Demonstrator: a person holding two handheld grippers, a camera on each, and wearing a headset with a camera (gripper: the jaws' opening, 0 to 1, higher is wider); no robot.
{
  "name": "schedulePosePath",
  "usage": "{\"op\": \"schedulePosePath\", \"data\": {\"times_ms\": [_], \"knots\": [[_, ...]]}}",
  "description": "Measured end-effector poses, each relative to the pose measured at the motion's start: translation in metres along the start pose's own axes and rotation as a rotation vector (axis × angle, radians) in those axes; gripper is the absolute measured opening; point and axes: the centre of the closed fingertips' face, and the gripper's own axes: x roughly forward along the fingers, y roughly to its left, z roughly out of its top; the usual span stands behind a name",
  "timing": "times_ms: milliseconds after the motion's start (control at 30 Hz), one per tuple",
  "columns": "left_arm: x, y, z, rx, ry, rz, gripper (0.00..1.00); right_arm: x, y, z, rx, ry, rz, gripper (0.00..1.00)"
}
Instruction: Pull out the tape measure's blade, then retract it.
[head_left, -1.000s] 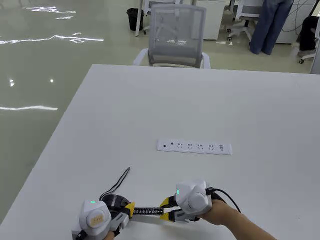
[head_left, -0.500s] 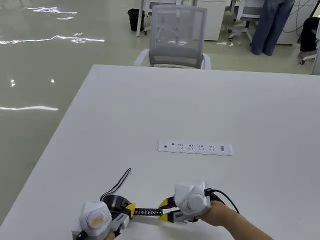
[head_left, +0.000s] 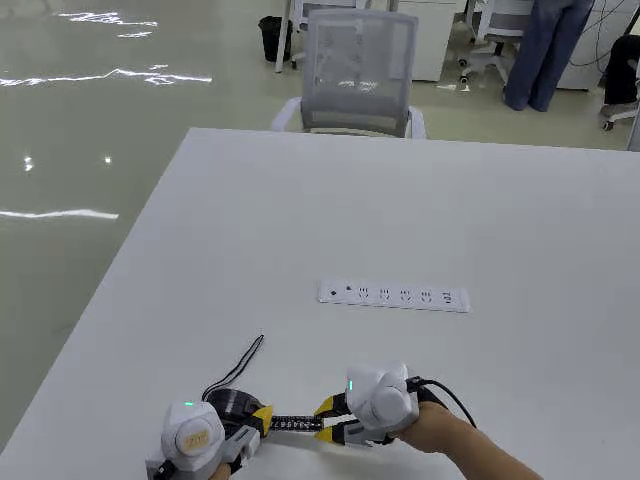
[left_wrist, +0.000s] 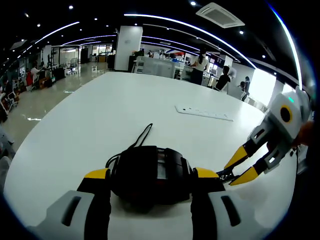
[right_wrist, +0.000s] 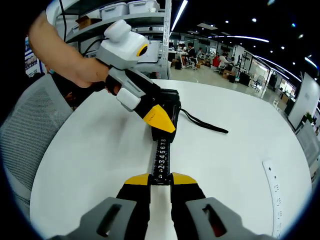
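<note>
**Short length of blade out, held at both ends**

Hidden: in the head view the left gripper covers most of the black, rounded plastic tape-measure case. The case is at the near edge of the white matt table, and we cannot tell whether it rests on it.

The end of the narrow black blade disappears between the jaws of the right gripper, so we cannot make out its hook.

Legible: white numerals 2 to 8 along the blade.

Jaws: the left pair, yellow-tipped, clamps the case by its two sides. The right pair is closed on the blade's end.

A thin black cord wrist strap trails from the case across the table. A flat white power strip lies well apart.
</note>
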Motion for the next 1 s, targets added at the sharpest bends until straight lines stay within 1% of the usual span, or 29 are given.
{"op": "schedulePosePath", "data": {"times_ms": [800, 1000], "knots": [[0.002, 0.002, 0.0, -0.004, -0.005, -0.005, 0.62, 0.009, 0.0, 0.004, 0.0, -0.005, 0.004, 0.13], [0.0, 0.001, 0.001, -0.007, -0.005, -0.006, 0.62, 0.011, -0.001, 0.005, -0.005, -0.004, 0.007, 0.13]]}}
